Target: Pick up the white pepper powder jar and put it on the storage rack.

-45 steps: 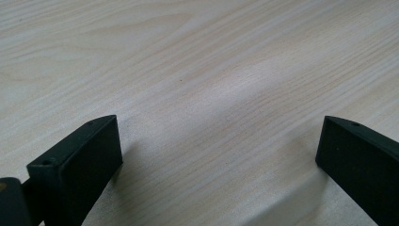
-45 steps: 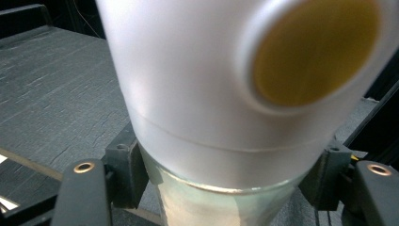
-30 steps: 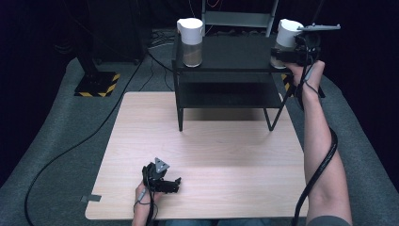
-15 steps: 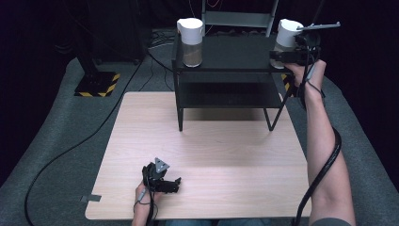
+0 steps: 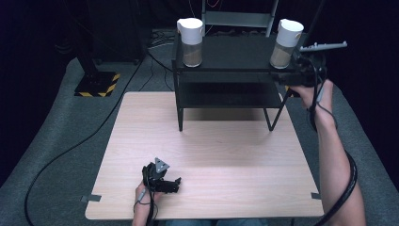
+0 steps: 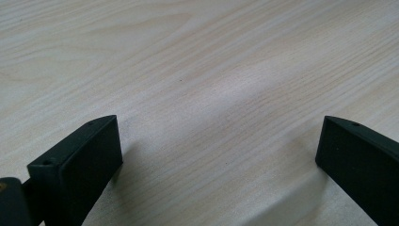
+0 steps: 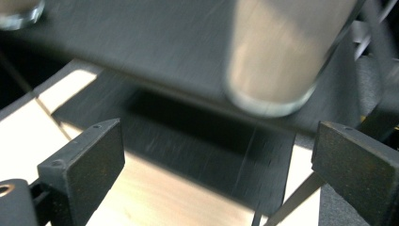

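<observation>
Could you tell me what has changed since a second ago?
The right gripper has just opened, letting go of the right jar, and drawn back toward the person; nothing lies between its jaws. The jar stands on the shelf. The left gripper and left jar stayed put.

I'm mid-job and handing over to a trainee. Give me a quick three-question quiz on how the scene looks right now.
1. True or false: the right gripper is clamped on the white-lidded clear jar at the right end of the black metal two-tier shelf.
2. Where does the left gripper sit? A) on the shelf, B) low over the light wooden table near its front edge, C) on the carpet.
3. How many white-lidded jars stand on the shelf's top tier?

Key: 1. False: its jaws have just been opening and stand wide, nothing between them. 2. B. 3. Two; the other jar is at the left end.
</observation>
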